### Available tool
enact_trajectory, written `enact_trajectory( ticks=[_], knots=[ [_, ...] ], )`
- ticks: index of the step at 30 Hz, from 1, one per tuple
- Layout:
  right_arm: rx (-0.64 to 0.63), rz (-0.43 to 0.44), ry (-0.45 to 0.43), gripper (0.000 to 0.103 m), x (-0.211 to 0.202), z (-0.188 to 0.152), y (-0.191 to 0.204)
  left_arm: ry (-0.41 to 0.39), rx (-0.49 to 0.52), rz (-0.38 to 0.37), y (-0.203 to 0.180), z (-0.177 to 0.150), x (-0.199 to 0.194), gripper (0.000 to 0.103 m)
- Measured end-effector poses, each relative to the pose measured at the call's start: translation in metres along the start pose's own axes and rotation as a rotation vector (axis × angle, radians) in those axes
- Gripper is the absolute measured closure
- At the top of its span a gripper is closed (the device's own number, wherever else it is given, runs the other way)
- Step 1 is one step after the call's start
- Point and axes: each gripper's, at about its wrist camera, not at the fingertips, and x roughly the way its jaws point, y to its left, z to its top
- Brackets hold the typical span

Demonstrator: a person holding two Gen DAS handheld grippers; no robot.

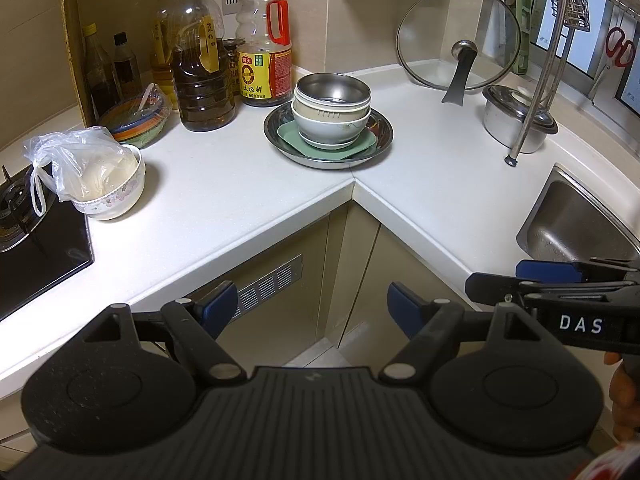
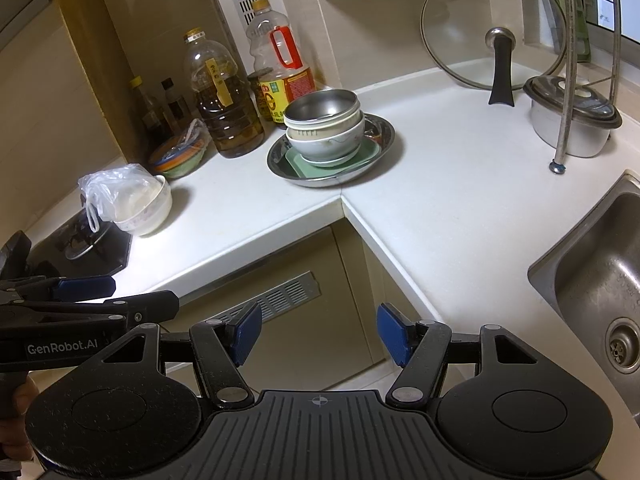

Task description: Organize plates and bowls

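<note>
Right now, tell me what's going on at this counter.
A person holds a gripper in each hand over the counter's corner edge, doing nothing yet. The left gripper and right gripper are both open and empty, pointed toward the stack of bowls. That stack, a steel bowl nested on pale ones, sits on a green plate in a steel dish on the counter. Nothing is being touched.

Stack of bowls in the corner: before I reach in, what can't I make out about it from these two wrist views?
- How many bowls sit under the steel top bowl: both views show only nested rims.
- Pale green square plate: mostly covered by the grey bowl.
- Round steel tray: its floor is hidden by the stack.
- Floral white bowl: contents veiled by the clear plastic bag.
</note>
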Motion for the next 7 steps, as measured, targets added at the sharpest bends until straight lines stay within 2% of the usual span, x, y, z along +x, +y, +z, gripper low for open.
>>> enact_trajectory(
  ticks=[7],
  knots=[
    [0.0,-0.001,0.0,0.039,0.0002,0.0001,-0.0003,-0.007,0.0,-0.008,0.0029,0.0014,-0.0006,0.022]
  ],
)
